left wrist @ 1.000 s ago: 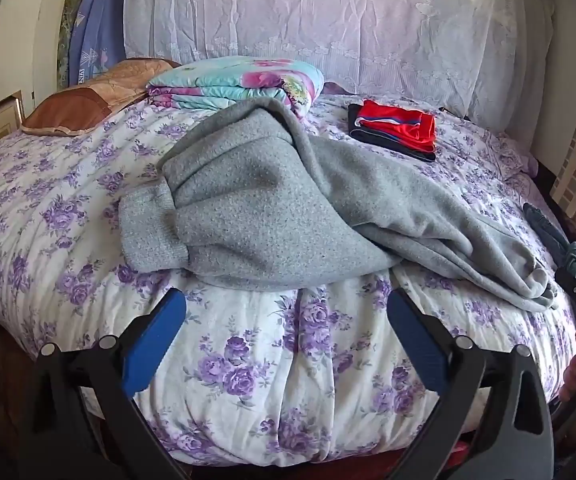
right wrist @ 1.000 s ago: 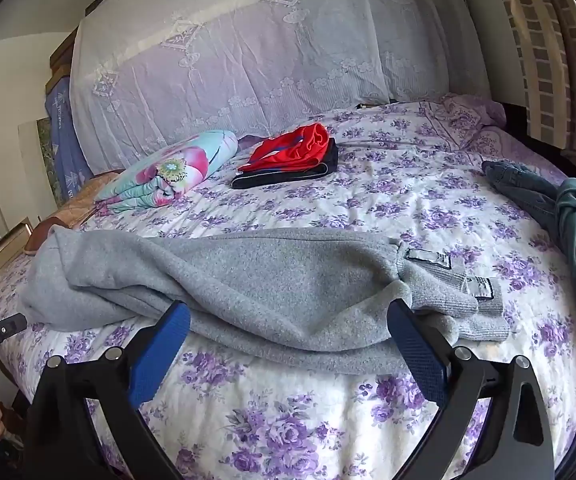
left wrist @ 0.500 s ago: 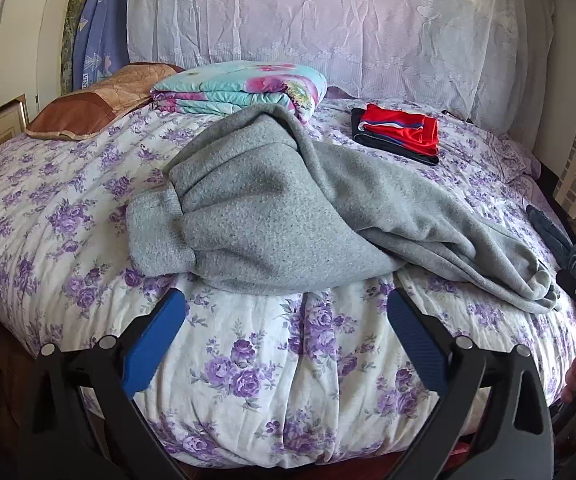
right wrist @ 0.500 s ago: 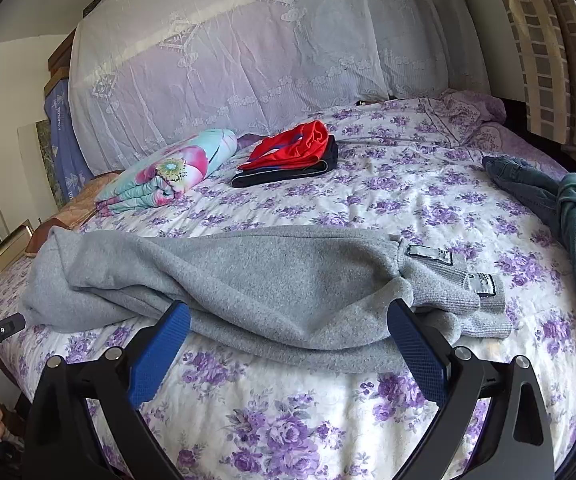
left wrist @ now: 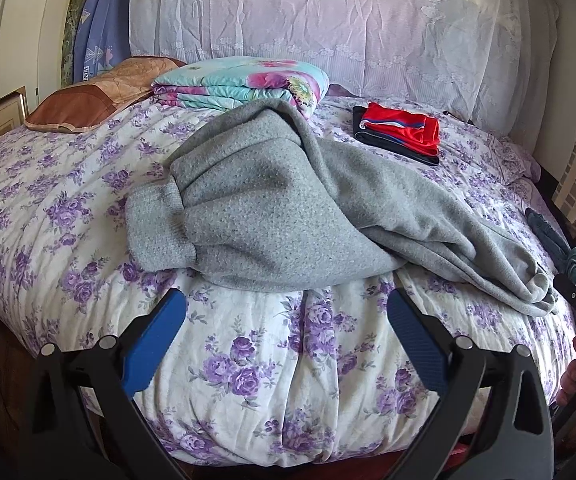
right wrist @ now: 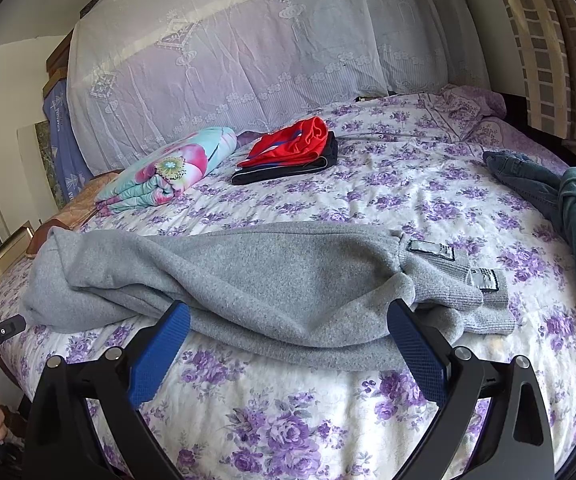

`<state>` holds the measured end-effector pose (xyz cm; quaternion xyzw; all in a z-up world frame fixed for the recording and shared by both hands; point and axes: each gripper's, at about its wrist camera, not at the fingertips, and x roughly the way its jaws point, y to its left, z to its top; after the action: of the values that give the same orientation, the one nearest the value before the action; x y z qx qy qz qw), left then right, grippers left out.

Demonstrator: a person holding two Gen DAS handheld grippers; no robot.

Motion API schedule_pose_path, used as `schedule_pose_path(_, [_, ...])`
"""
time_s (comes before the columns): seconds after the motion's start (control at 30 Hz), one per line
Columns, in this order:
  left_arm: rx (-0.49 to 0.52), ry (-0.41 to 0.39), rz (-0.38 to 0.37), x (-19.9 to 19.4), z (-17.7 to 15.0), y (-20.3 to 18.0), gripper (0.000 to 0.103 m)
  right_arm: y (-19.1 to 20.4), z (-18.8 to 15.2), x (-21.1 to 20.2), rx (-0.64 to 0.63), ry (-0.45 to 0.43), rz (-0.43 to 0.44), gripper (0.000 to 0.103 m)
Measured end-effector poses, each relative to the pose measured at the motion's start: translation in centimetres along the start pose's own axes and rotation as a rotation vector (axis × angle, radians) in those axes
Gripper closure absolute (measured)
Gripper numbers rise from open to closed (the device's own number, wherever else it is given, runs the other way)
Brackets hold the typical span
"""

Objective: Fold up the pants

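Note:
Grey fleece pants (left wrist: 288, 208) lie crumpled across the near part of a bed with a purple-flowered cover (left wrist: 268, 340). Their ribbed cuff end (left wrist: 152, 232) faces the left wrist camera; the waistband with labels (right wrist: 447, 268) lies at the right in the right wrist view, where the pants (right wrist: 248, 280) stretch across. My left gripper (left wrist: 287, 308) hangs open just short of the pants, nothing between its blue pads. My right gripper (right wrist: 288, 320) is open too, its fingertips at the near edge of the grey cloth.
Folded red and black clothes (left wrist: 401, 132) and a folded floral blanket (left wrist: 244, 86) lie further back. A brown pillow (left wrist: 100, 96) sits at back left. Dark blue and teal garments (right wrist: 559, 192) lie at the bed's right side. A lace-covered headboard (left wrist: 327, 20) stands behind.
Both grippers have crept slightly closer to the pants; the cloth has not moved and both stay open.

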<state>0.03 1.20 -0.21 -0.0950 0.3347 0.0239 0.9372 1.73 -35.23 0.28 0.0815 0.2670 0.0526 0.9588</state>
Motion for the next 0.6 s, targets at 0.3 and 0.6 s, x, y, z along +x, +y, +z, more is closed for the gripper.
schedule_pose_path(0.3, [0.004, 0.002, 0.000, 0.05, -0.08, 0.03, 0.005, -0.10, -0.06, 0.03, 0.000, -0.001, -0.003, 0.004])
schedule_pose_path(0.6, [-0.004, 0.006, -0.003, 0.24, -0.35, 0.18, 0.005, -0.28, -0.61, 0.85, -0.004, 0.016, -0.035, 0.004])
